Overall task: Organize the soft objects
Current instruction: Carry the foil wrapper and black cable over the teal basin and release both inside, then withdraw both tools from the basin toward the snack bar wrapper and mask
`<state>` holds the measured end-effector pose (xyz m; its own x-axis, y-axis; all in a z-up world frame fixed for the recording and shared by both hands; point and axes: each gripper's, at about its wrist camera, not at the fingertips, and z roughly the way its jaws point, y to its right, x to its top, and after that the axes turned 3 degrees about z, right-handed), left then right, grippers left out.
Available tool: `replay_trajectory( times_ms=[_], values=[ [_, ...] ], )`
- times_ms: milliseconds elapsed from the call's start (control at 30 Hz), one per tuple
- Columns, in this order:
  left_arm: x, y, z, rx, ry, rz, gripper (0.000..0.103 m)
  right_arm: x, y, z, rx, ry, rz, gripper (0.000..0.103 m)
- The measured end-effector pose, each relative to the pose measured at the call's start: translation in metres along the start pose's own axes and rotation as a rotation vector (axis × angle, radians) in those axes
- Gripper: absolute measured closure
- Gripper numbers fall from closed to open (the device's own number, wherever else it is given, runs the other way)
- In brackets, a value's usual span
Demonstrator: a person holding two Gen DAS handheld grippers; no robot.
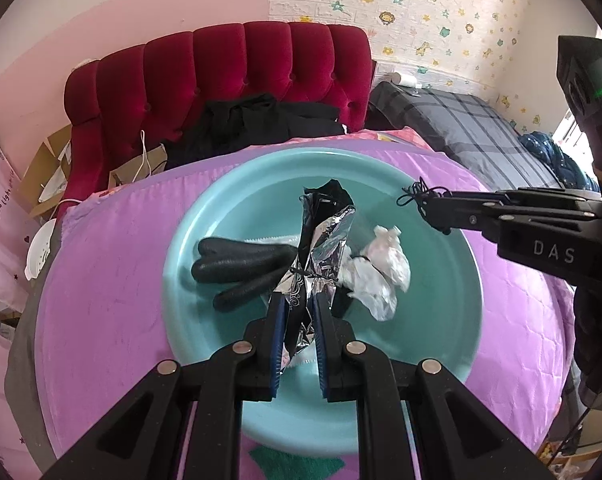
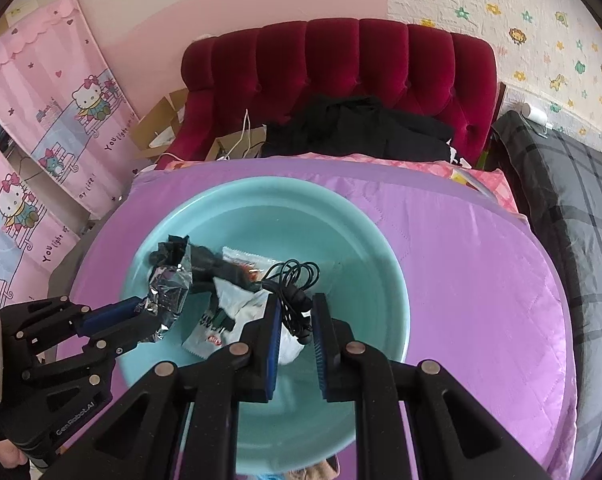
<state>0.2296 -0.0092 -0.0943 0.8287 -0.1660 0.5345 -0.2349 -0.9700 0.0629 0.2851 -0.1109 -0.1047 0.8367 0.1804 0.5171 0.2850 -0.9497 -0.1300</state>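
Observation:
A teal basin [image 1: 221, 188] sits on a purple quilt [image 1: 113, 280]. My left gripper [image 1: 299, 298] is shut on a crumpled silver-and-black foil wrapper [image 1: 325, 240], held above the basin. Inside the basin lie a black glove [image 1: 237, 268] and a white crumpled bag [image 1: 381, 280]. My right gripper [image 2: 297, 298] is shut on a coiled black earphone cable [image 2: 297, 280] over the basin [image 2: 261, 192]. In the left wrist view it enters from the right [image 1: 431, 204], with the cable [image 1: 415, 194] dangling from it. In the right wrist view the left gripper [image 2: 145, 310] holds the wrapper [image 2: 171, 284] beside snack packets [image 2: 207, 336].
A red tufted headboard [image 2: 341, 60] with black clothes [image 2: 357, 128] piled before it stands behind the quilt [image 2: 481, 280]. Grey plaid bedding [image 2: 581, 208] lies at the right. A pink cartoon curtain [image 2: 41, 120] and cardboard boxes [image 2: 161, 120] are at the left.

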Motion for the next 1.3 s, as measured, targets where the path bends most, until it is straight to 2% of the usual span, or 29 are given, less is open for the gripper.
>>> replay_trajectory(
  times_ms=[667, 1000, 1100, 1133, 1167, 1200, 1233, 1300],
  values=[
    [0.047, -0.002, 0.04, 0.003, -0.006, 0.014, 0.088, 0.03, 0.01, 0.049, 0.015, -0.032, 0.057, 0.087],
    [0.052, 0.0, 0.045, 0.001, -0.009, 0.025, 0.084, 0.034, 0.014, 0.055, 0.034, -0.042, 0.079, 0.082],
    [0.051, 0.001, 0.044, 0.024, -0.004, 0.035, 0.077, 0.035, 0.013, 0.053, 0.043, -0.038, 0.079, 0.072],
    [0.05, 0.0, 0.043, 0.026, -0.003, 0.032, 0.063, 0.035, 0.012, 0.052, 0.035, -0.033, 0.074, 0.062],
    [0.05, 0.0, 0.043, 0.025, -0.002, 0.029, 0.042, 0.036, 0.011, 0.05, 0.034, -0.027, 0.07, 0.052],
    [0.05, -0.001, 0.043, 0.027, 0.0, 0.024, 0.03, 0.036, 0.011, 0.049, 0.041, -0.025, 0.068, 0.05],
    [0.05, -0.001, 0.042, 0.029, 0.005, 0.022, 0.015, 0.037, 0.01, 0.048, 0.044, -0.023, 0.066, 0.05],
    [0.049, 0.001, 0.037, 0.048, 0.029, 0.025, 0.012, 0.037, 0.009, 0.045, 0.036, -0.015, 0.059, 0.04]
  ],
)
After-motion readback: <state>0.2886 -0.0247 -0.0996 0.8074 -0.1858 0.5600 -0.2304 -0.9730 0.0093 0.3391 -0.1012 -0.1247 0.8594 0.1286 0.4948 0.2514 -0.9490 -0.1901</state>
